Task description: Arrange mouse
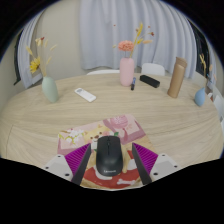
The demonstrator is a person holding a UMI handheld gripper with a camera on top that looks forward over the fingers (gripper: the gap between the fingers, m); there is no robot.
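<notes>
Fingers (72, 165) of the gripper (110, 168) stand spread, one to each side of the black computer mouse (108, 154), with a sliver of gap showing between each magenta pad and the mouse's flanks; so the tongs are open, straddling it and not yet pressing. The mouse rests on its own weight on a colourful floral mouse mat (115, 135), lengthwise between the fingers, which looks like a line-up for a side pinch, the easiest hold on such a rounded shell.

Reading from the left across the pale wood table (40, 125): a teal vase with yellow flowers (49, 88) near the far left rim, a white remote (85, 95) lying flat beside it, a pink vase with orange blooms (126, 70) at the far middle, a small dark box (150, 81) just right of that, a tall tan bottle (178, 76) upright, and a blue cup (201, 97) at the right edge. All stand well apart from the mouse, leaving room to shift it.

Behind the table, a white curtain (100, 30) hangs across the room
</notes>
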